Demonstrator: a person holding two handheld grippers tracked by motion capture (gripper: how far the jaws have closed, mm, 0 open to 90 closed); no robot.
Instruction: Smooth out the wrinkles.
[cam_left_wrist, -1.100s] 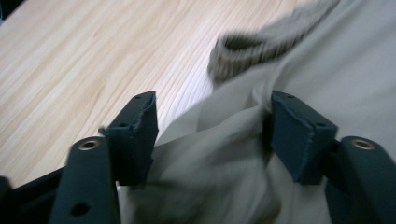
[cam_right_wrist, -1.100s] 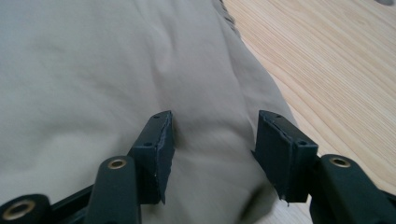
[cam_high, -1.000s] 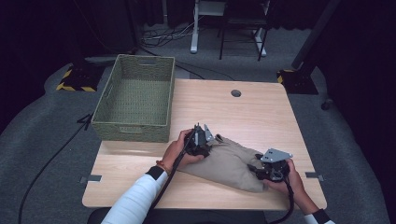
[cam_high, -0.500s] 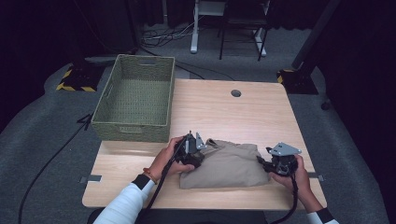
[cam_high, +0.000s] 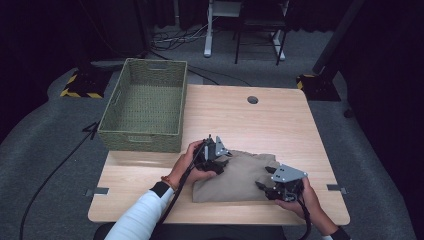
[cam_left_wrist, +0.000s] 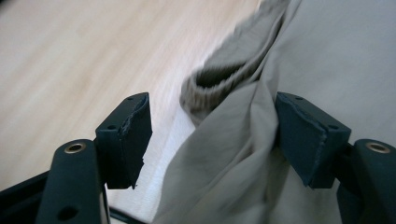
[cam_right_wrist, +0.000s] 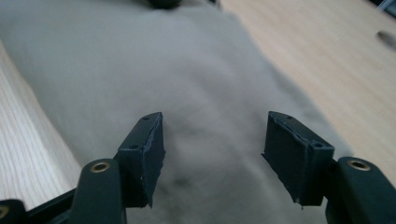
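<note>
Folded cloth (cam_high: 235, 176) lay near the table's (cam_high: 280, 120) near edge, right of the basket (cam_high: 145, 107); my left tongs (cam_left_wrist: 210, 135) stood open astride a raised fold, closing slightly, and my right tongs (cam_right_wrist: 212, 149), just opening, hung empty above it.

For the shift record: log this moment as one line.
cloth: folded on table | left claw: open, fold between jaws | right claw: open above cloth | basket: empty
</note>
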